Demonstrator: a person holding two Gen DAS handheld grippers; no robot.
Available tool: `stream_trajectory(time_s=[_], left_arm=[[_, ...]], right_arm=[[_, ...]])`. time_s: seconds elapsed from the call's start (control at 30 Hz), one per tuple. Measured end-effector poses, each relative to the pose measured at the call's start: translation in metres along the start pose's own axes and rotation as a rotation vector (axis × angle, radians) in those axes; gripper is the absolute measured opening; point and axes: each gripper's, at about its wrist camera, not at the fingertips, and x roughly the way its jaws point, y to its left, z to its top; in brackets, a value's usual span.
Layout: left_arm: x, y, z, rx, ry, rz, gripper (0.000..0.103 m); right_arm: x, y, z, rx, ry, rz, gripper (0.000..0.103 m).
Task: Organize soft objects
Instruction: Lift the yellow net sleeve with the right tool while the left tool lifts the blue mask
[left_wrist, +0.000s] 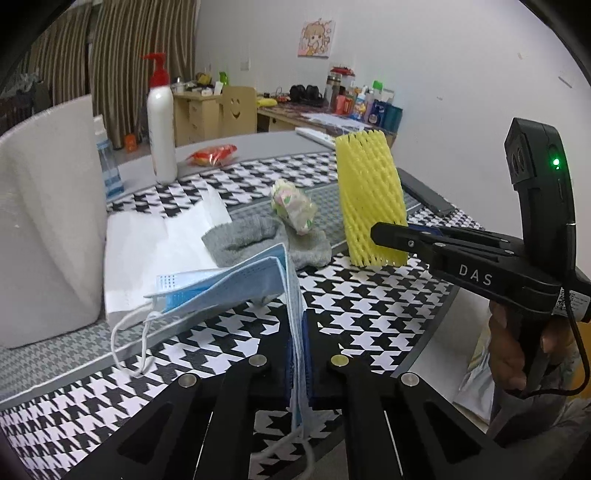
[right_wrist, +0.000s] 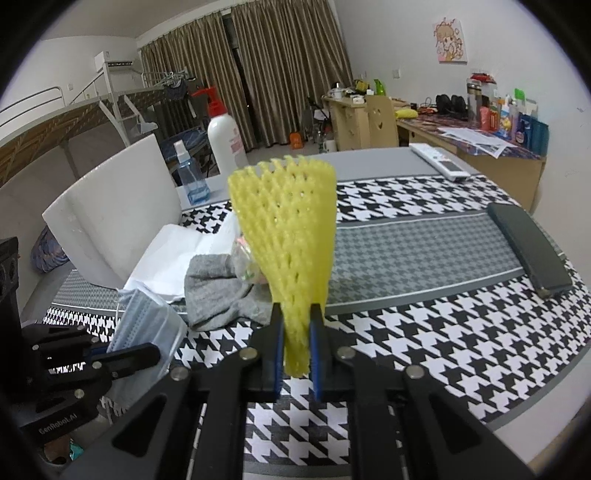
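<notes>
My left gripper (left_wrist: 297, 332) is shut on a blue face mask (left_wrist: 229, 280) and holds it above the table; the mask also shows in the right wrist view (right_wrist: 147, 325). My right gripper (right_wrist: 297, 325) is shut on a yellow foam net (right_wrist: 291, 236) that stands upright above the table; the net also shows in the left wrist view (left_wrist: 369, 199). A grey sock (left_wrist: 258, 240) lies on the table with a small flowery bundle (left_wrist: 293, 205) on it. White tissue paper (left_wrist: 147, 243) lies to its left.
A white box (left_wrist: 48, 221) stands at the left. A white pump bottle (left_wrist: 160, 122) and a blue spray bottle (right_wrist: 190, 173) stand behind. A black case (right_wrist: 528, 251) and a remote (right_wrist: 439, 162) lie at the right. A red snack pack (left_wrist: 214, 153) lies far back.
</notes>
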Motion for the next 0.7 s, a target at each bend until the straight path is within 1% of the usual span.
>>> stream_trajectory(time_s=[0.33,0.53,0.7], left_arm=[[-0.031,0.000,0.004,0.026,-0.093,0.045,0.005],[-0.045,0.005,0.012,0.025,-0.136,0.075,0.005],[-0.056,0.009,0.021,0.035,-0.174,0.086,0.005]], right_arm=[[-0.020,0.010,0.006,-0.026,-0.056,-0.004,0.015],[-0.029,0.018,0.011,-0.042,-0.090,0.006,0.015],[-0.032,0.022,0.016,-0.054,-0.116,0.006,0.015]])
